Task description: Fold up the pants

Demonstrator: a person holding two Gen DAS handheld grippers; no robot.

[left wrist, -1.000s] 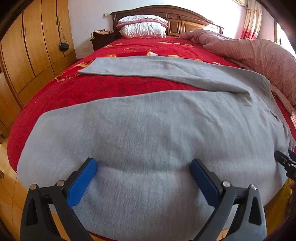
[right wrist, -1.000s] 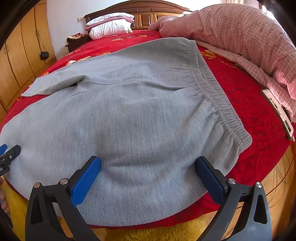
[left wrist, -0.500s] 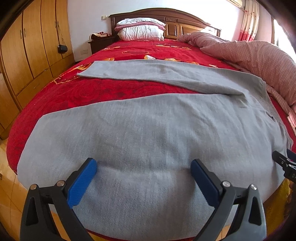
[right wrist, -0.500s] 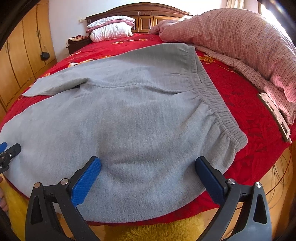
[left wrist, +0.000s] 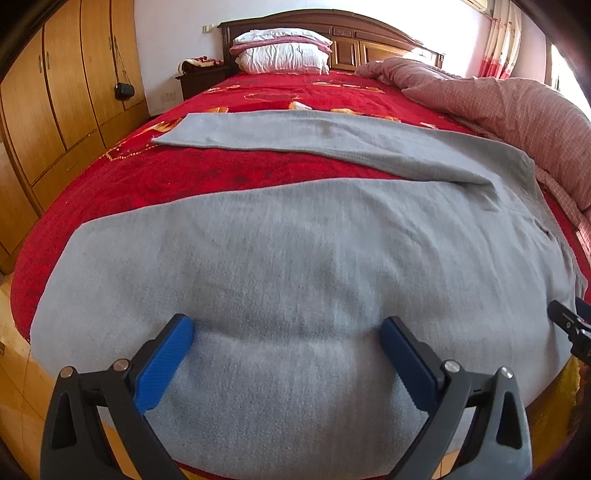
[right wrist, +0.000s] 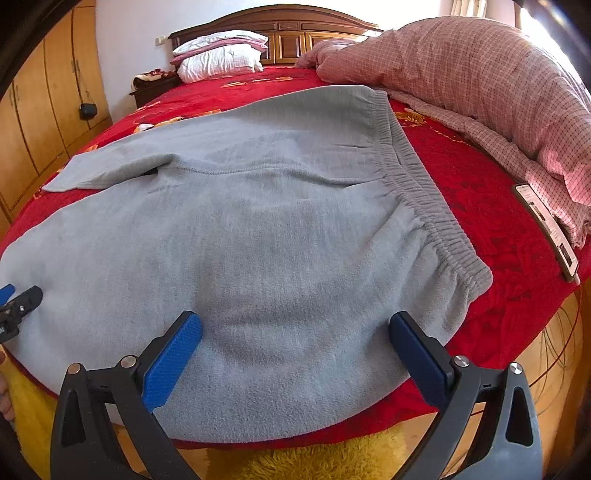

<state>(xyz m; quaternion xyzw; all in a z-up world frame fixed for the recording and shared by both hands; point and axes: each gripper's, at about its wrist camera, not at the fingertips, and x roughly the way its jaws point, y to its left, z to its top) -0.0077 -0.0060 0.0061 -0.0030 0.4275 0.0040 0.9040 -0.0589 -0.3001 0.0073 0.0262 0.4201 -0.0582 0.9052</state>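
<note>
My grey fleece pants [left wrist: 295,258] lie spread flat on the red patterned bedspread [left wrist: 155,177], near the foot of the bed. Their long axis runs across the bed: the gathered elastic waistband [right wrist: 424,184] sits at my right, and the two legs stretch away to my left. The near leg [left wrist: 184,266] lies along the foot edge, its lower hem draping just over it; the far leg [left wrist: 295,133] angles off toward the pillows, so the legs open in a V with a wedge of red between them.

My left gripper [left wrist: 286,334] hangs over the near leg, its blue-padded fingers [left wrist: 164,363] spread wide apart with nothing between them. My right gripper [right wrist: 293,332] hangs over the seat of the pants close to the waistband, likewise spread wide and empty. Each gripper's tip shows at the edge of the other's view.

Beyond the far leg the bedspread is bare up to the stacked white and pink pillows [left wrist: 282,51] at the dark wooden headboard [left wrist: 369,35]. A pink checked quilt [right wrist: 461,81] is heaped along my right side, near the waistband, and a long flat white remote-like object [right wrist: 546,229] lies at its foot; print on it is too small to read. Wooden wardrobe doors [left wrist: 55,99] stand to the left, and a yellow shaggy rug [right wrist: 303,461] lies on the floor below the foot edge.
</note>
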